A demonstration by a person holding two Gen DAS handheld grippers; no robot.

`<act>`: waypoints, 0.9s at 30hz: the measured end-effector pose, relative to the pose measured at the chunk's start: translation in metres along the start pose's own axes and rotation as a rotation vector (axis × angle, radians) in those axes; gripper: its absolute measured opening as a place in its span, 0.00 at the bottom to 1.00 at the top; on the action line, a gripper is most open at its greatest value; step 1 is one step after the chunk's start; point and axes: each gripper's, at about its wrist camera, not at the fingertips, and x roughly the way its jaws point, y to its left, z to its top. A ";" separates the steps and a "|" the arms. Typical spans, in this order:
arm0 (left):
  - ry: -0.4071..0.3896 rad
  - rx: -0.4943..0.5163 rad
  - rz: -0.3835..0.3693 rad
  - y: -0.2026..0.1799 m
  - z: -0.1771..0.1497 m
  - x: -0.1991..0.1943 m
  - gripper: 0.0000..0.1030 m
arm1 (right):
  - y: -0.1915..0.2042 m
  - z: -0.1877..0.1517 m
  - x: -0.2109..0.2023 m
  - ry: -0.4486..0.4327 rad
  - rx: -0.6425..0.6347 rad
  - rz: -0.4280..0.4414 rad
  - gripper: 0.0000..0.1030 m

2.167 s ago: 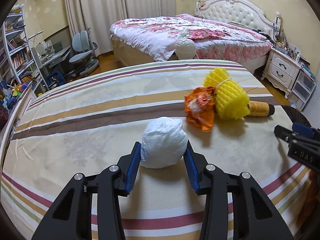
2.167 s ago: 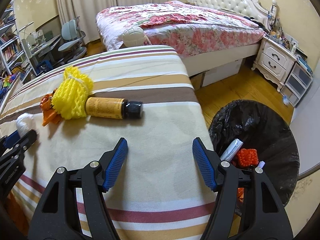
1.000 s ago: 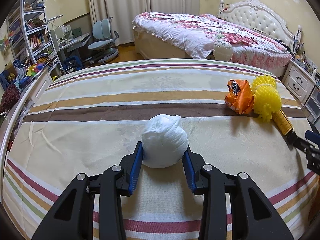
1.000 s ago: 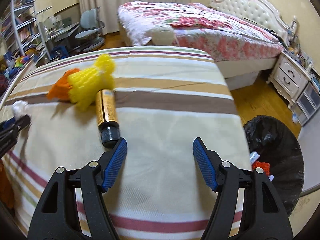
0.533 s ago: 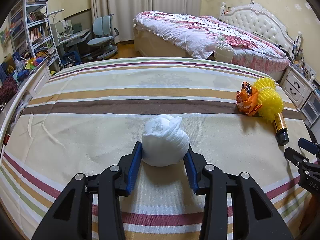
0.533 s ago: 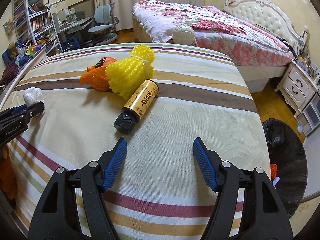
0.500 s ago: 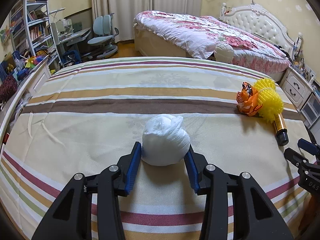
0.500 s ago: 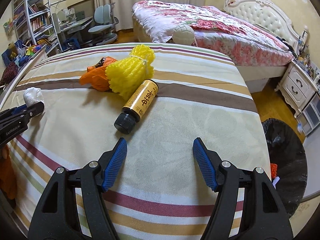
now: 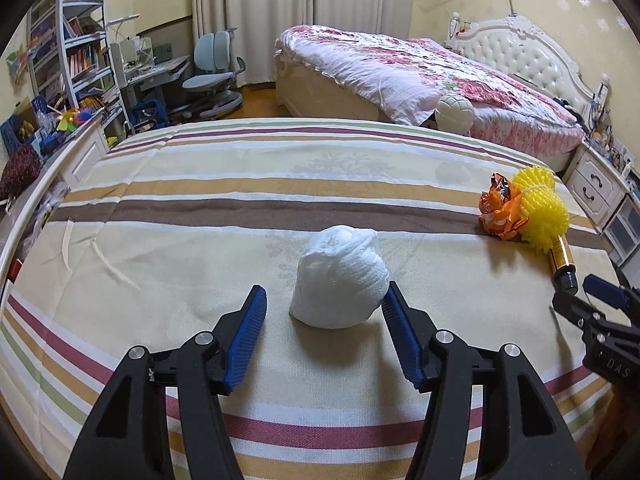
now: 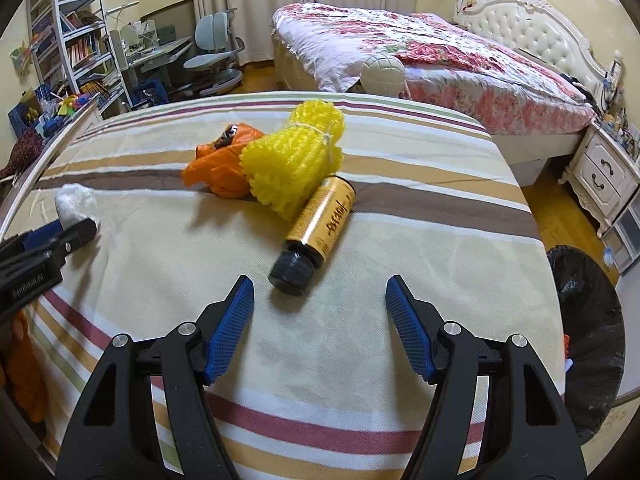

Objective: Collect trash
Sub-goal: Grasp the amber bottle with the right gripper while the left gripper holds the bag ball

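A white crumpled paper ball (image 9: 340,280) rests on the striped tablecloth (image 9: 200,208). My left gripper (image 9: 324,312) is opening around it: the left pad stands clear and the right pad is at its edge. In the right wrist view the ball (image 10: 74,202) shows at the far left. My right gripper (image 10: 320,312) is open over bare cloth, just short of a gold bottle (image 10: 320,228) with a black cap. A yellow foam net (image 10: 296,168) and an orange wrapper (image 10: 224,168) lie beyond the bottle. A black-lined trash bin (image 10: 588,320) stands right of the table.
A bed with a floral cover (image 9: 420,76) stands beyond the table. Desk chairs (image 9: 212,68) and bookshelves (image 9: 72,52) fill the left. A white nightstand (image 10: 604,176) is at the right. The table's right edge (image 10: 536,220) drops to wooden floor.
The left gripper's jaws have parted from the paper ball, which now sits free on the cloth. The right gripper has swung toward the bottle, which is now closer to its fingers.
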 end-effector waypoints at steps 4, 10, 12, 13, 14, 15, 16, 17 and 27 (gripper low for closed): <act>0.006 0.015 0.003 -0.003 0.001 0.003 0.52 | 0.000 0.011 0.008 -0.003 0.027 -0.019 0.64; 0.024 0.014 -0.011 -0.002 0.002 0.008 0.42 | -0.006 0.016 0.014 0.005 0.052 -0.028 0.52; 0.024 0.016 -0.011 -0.002 0.002 0.008 0.41 | -0.008 0.017 0.014 0.003 0.057 -0.029 0.50; 0.024 0.019 -0.010 -0.003 0.003 0.008 0.40 | -0.009 0.018 0.015 0.003 0.056 -0.031 0.47; 0.024 0.022 -0.008 -0.003 0.003 0.008 0.40 | -0.009 0.018 0.015 0.003 0.056 -0.035 0.46; 0.024 0.024 -0.007 -0.004 0.003 0.009 0.40 | -0.010 0.019 0.016 0.002 0.056 -0.038 0.41; 0.024 0.026 -0.007 -0.004 0.004 0.009 0.39 | -0.011 0.020 0.016 0.004 0.055 -0.039 0.35; 0.024 0.027 -0.006 -0.004 0.004 0.010 0.39 | -0.011 0.020 0.017 0.004 0.054 -0.042 0.33; 0.017 0.035 -0.008 -0.005 0.003 0.007 0.34 | -0.012 0.016 0.012 0.002 0.035 -0.036 0.23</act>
